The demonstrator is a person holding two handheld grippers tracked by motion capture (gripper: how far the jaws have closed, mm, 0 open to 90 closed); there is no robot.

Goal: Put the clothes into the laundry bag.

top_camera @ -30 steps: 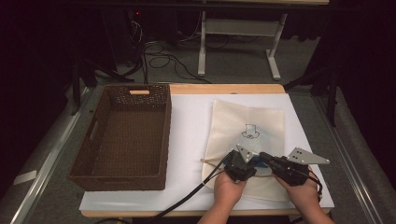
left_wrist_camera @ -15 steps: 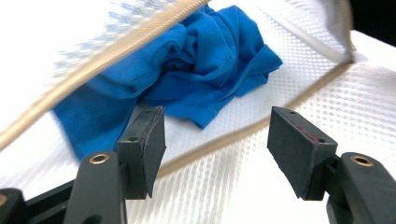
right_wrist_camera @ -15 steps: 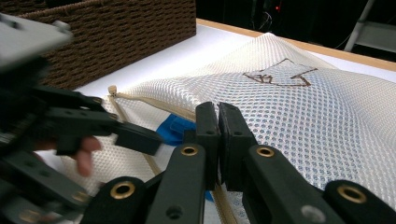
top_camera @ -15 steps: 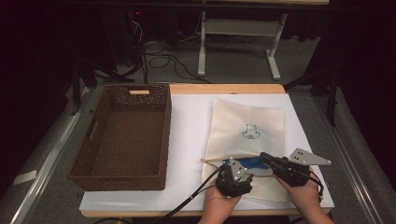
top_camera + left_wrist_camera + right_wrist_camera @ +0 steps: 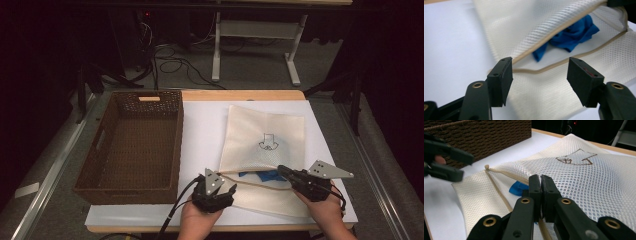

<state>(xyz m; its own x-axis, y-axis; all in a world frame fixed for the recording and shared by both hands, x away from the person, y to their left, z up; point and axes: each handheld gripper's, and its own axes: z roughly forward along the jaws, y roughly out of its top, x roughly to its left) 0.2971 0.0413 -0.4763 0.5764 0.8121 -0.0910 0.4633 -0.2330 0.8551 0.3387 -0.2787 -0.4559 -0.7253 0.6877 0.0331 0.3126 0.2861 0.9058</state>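
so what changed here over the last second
The left gripper pulled out of the mesh bag toward the table's near edge and leftward; its jaws have just been opening and now stand apart with nothing between them. The right gripper stayed put, clamped on the bag's upper zipper edge, holding the mouth open. The blue cloth stays inside, and the wicker basket has not moved.

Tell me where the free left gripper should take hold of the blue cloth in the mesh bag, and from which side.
Probably at the cloth's bunched near corner, coming in low through the mesh bag's open mouth from the person's side. The right gripper holds the upper zipper edge lifted, so the gap faces the open left gripper. Keep the jaws off the lower edge.
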